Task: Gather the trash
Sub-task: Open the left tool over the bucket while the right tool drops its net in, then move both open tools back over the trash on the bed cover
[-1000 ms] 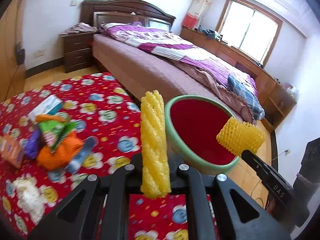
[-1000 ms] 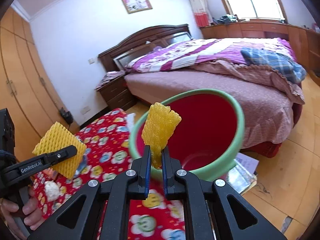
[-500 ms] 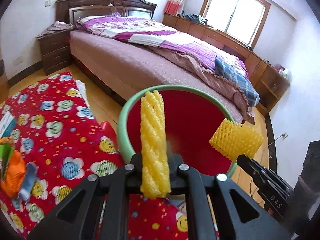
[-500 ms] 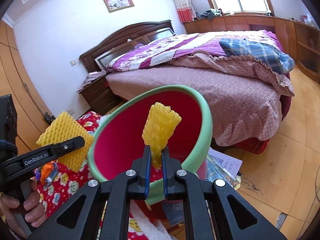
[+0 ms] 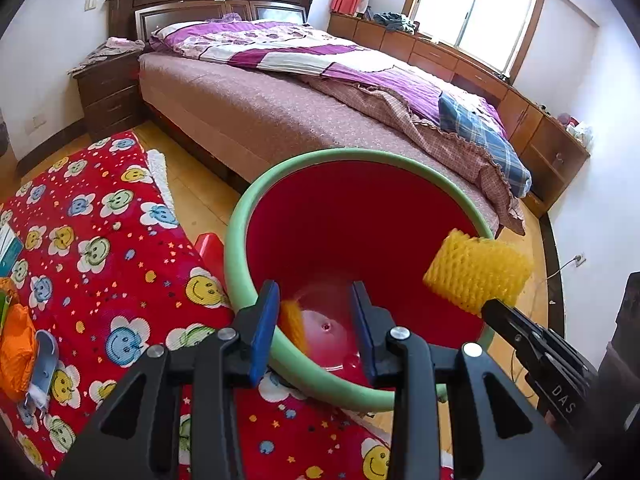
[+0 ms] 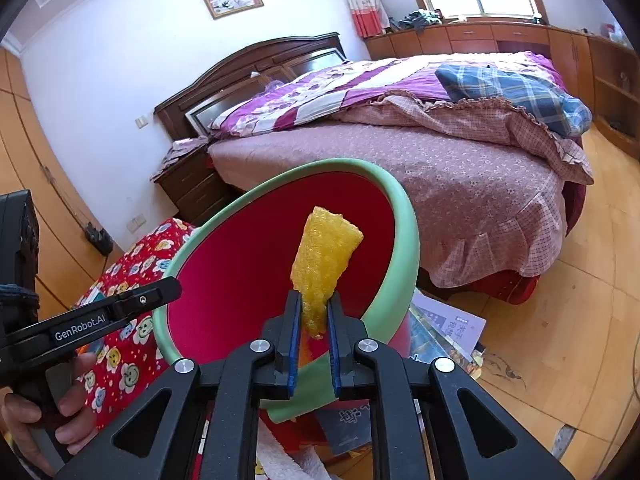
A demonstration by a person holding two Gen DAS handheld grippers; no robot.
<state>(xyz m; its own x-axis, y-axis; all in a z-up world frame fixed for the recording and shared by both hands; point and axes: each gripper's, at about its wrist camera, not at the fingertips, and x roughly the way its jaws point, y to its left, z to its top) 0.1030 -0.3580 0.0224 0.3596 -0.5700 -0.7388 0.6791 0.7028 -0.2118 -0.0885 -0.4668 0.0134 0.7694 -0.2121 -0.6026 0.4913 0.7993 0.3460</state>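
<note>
A red bin with a green rim (image 5: 240,216) stands beside the red smiley mat; it also shows in the right wrist view (image 6: 408,232). My left gripper (image 5: 316,304) is open over the bin's near rim. A yellow foam net (image 5: 294,322) is blurred, falling inside the bin just below its fingers. My right gripper (image 6: 314,316) is shut on a second yellow foam net (image 6: 326,260), held over the bin's mouth; that net shows at the right in the left wrist view (image 5: 478,278).
More trash, an orange wrapper (image 5: 14,346) and a grey-blue packet (image 5: 42,360), lies on the red smiley mat (image 5: 100,248) at the left. A large bed (image 5: 320,92) stands behind the bin. Magazines (image 6: 448,332) lie on the wooden floor by the bin.
My left gripper has moved over the bin and opened, and its yellow foam net has dropped into the bin. My right gripper has moved closer over the bin, still holding its net.
</note>
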